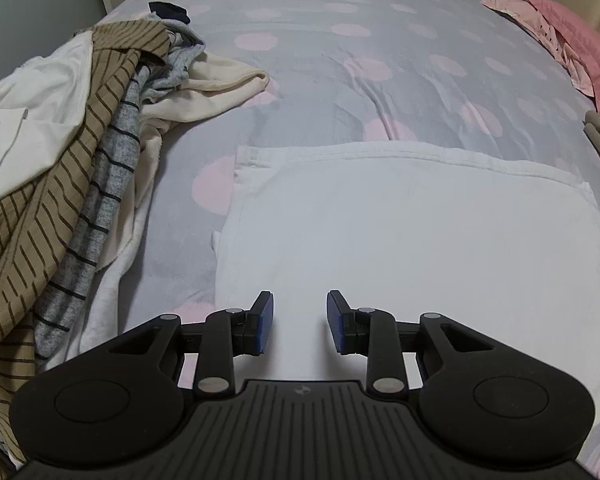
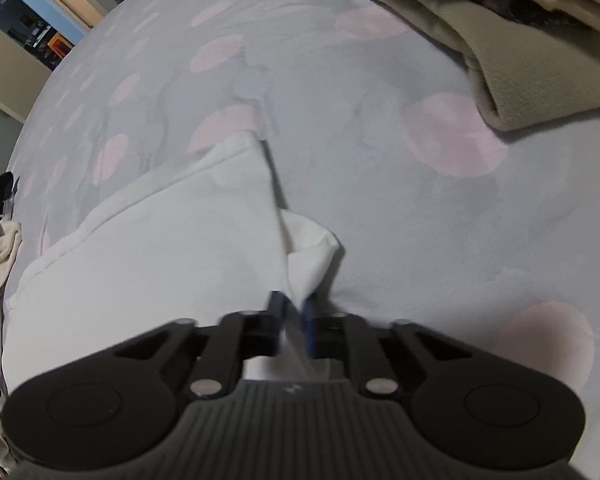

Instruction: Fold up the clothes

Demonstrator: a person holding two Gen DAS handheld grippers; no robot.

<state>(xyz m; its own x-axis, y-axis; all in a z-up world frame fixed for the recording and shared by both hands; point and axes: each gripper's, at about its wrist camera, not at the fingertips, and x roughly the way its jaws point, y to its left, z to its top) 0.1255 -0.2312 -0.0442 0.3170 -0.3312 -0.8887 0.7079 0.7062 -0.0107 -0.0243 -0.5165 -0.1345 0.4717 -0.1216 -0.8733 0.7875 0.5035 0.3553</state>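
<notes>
The white garment [image 1: 400, 240] lies flat on the bedspread [image 1: 340, 60], a grey cover with pink dots. In the left wrist view its hemmed edge runs across the far side, and the fabric fills the area directly ahead of the left gripper [image 1: 300, 322].

Left gripper: the jaws stand apart, with white fabric visible in the gap below them. The blue pads [image 1: 265, 322] touch nothing that can be seen; the claw is released.

Right gripper [image 2: 294, 312]: the jaws are drawn almost together at the right-hand edge of the white garment [image 2: 160, 248]. A small raised fold of white cloth [image 2: 312, 252] rises just ahead of the tips. The frame is blurred here, but a strip of cloth appears to be pinched between the pads, so the claw reads as clenched on the garment.

Surroundings: a heap of unfolded clothes [image 1: 80, 160], including a tan striped piece and a grey striped piece, lies to the left of the garment. Folded beige items [image 2: 520, 60] sit well apart at the upper right of the right wrist view. A pink pillow [image 1: 572, 36] lies at the far right of the bed.
</notes>
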